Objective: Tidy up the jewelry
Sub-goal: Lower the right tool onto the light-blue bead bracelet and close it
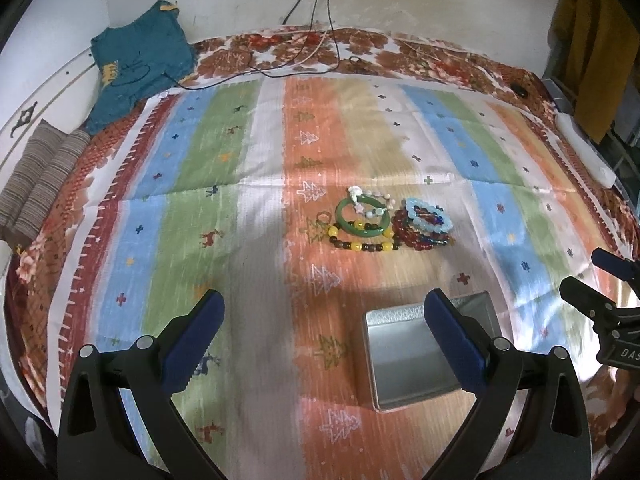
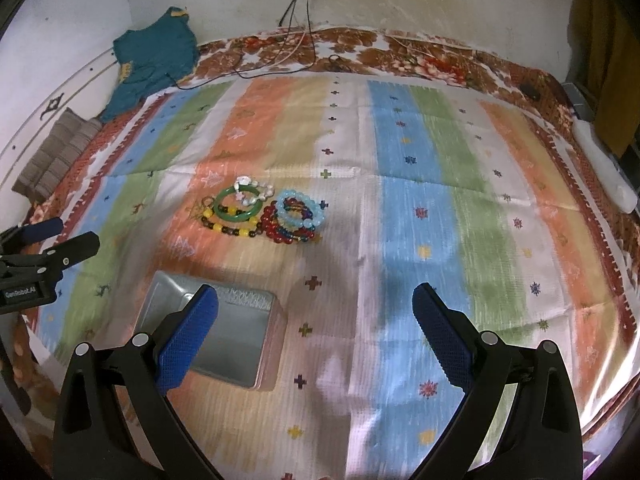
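A heap of bracelets lies on the striped cloth point(image 1: 248, 208): a green bangle point(image 1: 362, 219) point(image 2: 236, 205), a yellow-and-brown bead string point(image 1: 360, 242) point(image 2: 228, 226), red beads point(image 1: 412, 236) point(image 2: 276, 226), a light blue bead bracelet point(image 1: 430, 216) point(image 2: 300, 208) and a pale charm bracelet point(image 1: 372, 200) point(image 2: 252, 192). A silver metal box point(image 1: 412, 364) point(image 2: 232, 344) sits empty nearer me. My left gripper point(image 1: 324, 320) hovers open above the cloth, its right finger over the box. My right gripper point(image 2: 316, 316) is open too, its left finger over the box. Nothing is held.
A teal garment point(image 1: 140, 64) and a folded striped cloth point(image 1: 36, 180) lie at the back left. Cables point(image 1: 316, 44) trail from the wall across the floral bedding. A white object point(image 1: 588, 152) rests at the right edge. A yellow cloth point(image 1: 592, 48) hangs at right.
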